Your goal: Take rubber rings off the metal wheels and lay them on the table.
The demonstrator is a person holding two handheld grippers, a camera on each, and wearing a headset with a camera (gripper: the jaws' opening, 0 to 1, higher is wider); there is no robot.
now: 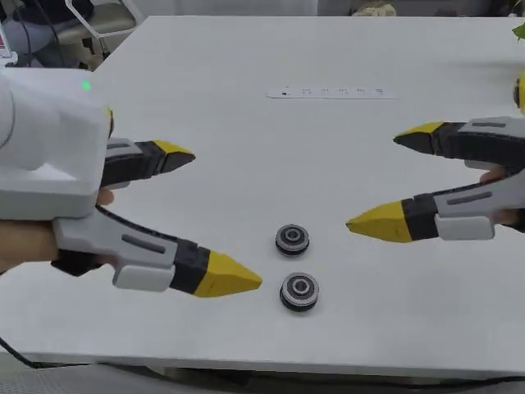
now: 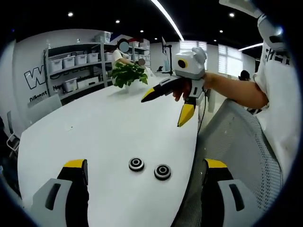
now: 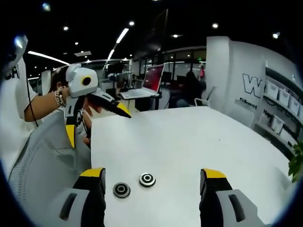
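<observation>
Two small metal wheels lie flat on the white table (image 1: 246, 107), each with a black rubber ring around it. One wheel (image 1: 293, 239) lies a little farther from me, the other wheel (image 1: 299, 291) nearer the front edge. My left gripper (image 1: 215, 217) hovers open to their left, its near yellow tip close to the front wheel. My right gripper (image 1: 375, 180) hangs open to the right, apart from both. The left gripper view shows the wheels (image 2: 136, 164) (image 2: 162, 171) between its wide jaws. In the right gripper view the wheels (image 3: 147, 179) (image 3: 121, 190) lie low between the jaws.
A thin white strip with small marks (image 1: 332, 93) lies farther back on the table. The table's front edge (image 1: 246, 365) runs just below the wheels. A mesh chair (image 2: 227, 142) stands at that edge, and a green plant (image 2: 128, 73) sits at the far end.
</observation>
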